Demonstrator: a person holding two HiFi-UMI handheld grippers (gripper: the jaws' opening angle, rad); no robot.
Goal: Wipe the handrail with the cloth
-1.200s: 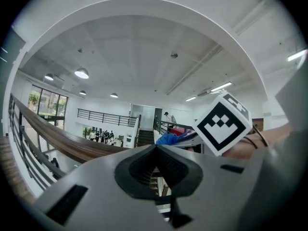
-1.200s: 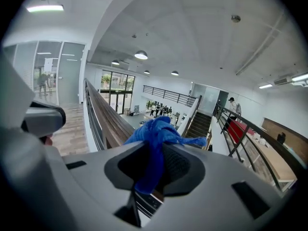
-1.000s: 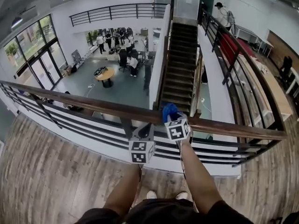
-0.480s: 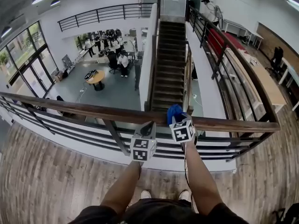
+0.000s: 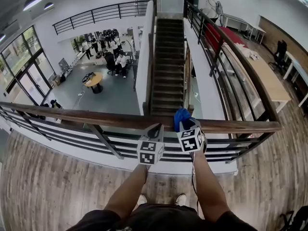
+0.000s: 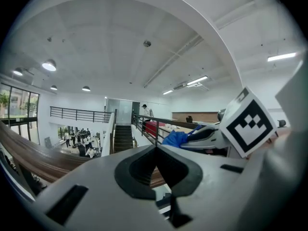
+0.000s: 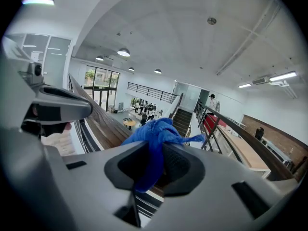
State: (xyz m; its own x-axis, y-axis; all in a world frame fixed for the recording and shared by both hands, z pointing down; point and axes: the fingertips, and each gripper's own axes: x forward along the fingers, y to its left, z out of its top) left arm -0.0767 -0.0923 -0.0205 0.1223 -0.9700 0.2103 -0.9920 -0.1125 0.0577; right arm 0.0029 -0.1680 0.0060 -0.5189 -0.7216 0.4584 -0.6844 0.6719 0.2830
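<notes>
— Which step is in hand?
— Mid-wipe, by the look of it. The handrail point(image 5: 86, 114) runs long, left to right. The left gripper point(image 5: 155, 128) hovers over it, fingers pressed together on nothing. Just to its right, the right gripper point(image 5: 185, 124) pinches the bunched blue cloth point(image 5: 180, 115) at the rail's top.
— And next?
— Sliding the cloth along the rail's length, with steady pressure.

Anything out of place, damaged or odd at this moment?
Nothing stands out. The right tongs grip the blue cloth at the wooden handrail, which looks intact. The left tongs are shut and empty beside them.
</notes>
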